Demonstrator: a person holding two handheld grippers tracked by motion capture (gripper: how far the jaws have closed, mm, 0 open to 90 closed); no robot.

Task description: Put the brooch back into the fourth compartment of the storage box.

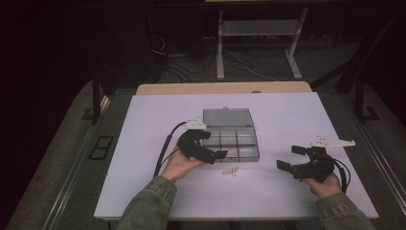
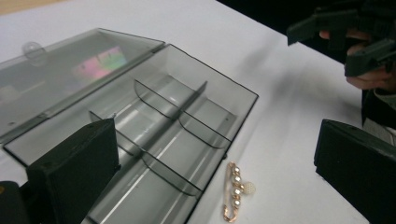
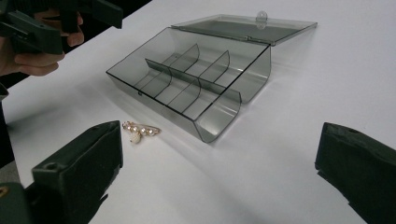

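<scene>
Now both grippers, left gripper [image 1: 210, 146] and right gripper [image 1: 289, 158], hover wide open, flanking the gold pearl-studded brooch pin [image 2: 235, 190] beside the lid-open smoky clear plastic compartment box [image 1: 239, 143], poised for pickup.

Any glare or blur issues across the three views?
High view: dim, dark surroundings, brooch tiny and soft. Left gripper view: rainbow glare on the box lid, near jaws blurred. Right gripper view: even light, compartment box sharp, soft shadows on the table.
</scene>
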